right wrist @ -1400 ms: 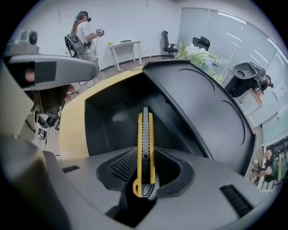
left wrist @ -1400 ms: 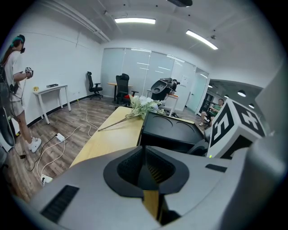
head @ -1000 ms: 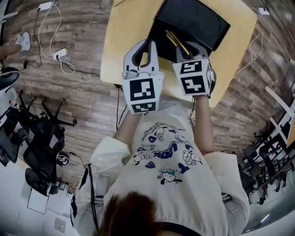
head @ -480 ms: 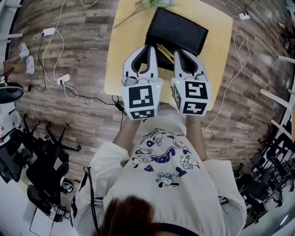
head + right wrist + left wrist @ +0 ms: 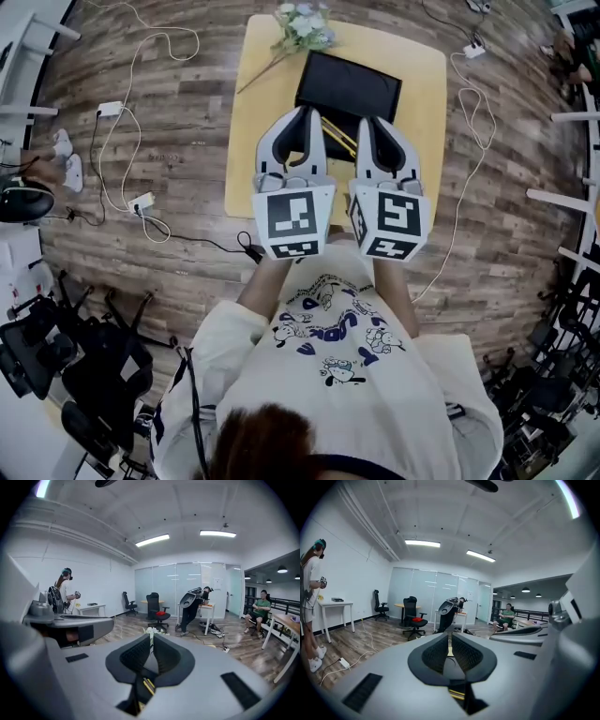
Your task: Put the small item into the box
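A black open box [image 5: 349, 86] lies on the yellow table [image 5: 253, 141], with yellow pencils [image 5: 337, 137] showing in its near end. Both grippers hang side by side high above the table, pointing out over the box. My left gripper [image 5: 306, 114] is shut, its ribbed pads [image 5: 436, 652] nearly touching around nothing. The jaws of my right gripper [image 5: 375, 124] have just been closing and now stand shut with nothing between them [image 5: 152, 641]. The pencils [image 5: 148, 685] show far below through the gap under its jaws. No other small item is visible.
A bunch of pale flowers [image 5: 302, 26] lies at the table's far edge. White cables and a power strip [image 5: 141, 202] trail over the wooden floor. Office chairs [image 5: 84, 356] crowd the left. A standing person [image 5: 310, 606] and a seated person [image 5: 505, 617] are in the room.
Both grippers have risen well above the table and tilted toward level. The table and box look smaller and farther off, and the flowers have come into view.
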